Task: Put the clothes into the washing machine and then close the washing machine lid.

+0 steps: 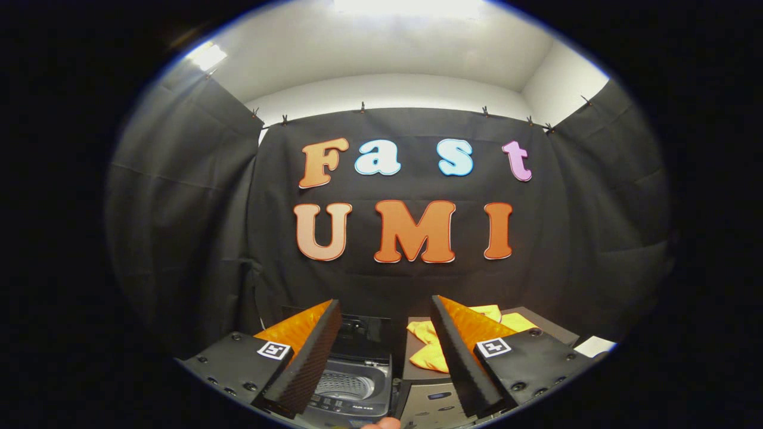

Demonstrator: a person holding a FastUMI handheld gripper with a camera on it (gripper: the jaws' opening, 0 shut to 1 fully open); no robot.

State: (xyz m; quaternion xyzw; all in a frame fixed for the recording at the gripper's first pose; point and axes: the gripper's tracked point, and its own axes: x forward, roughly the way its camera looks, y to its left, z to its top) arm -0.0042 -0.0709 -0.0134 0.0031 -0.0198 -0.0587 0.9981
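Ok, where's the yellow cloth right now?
Gripper view: the cloth lies on the grey surface right of the open washer, partly behind the open hand-held gripper's right finger.

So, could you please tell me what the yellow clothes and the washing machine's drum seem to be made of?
The yellow clothes, beyond the open gripper, look like soft matte fabric: they lie crumpled in loose folds. The washing machine drum, between the fingers, appears to be perforated metal with a dull silvery sheen, though a plastic finish can't be ruled out.
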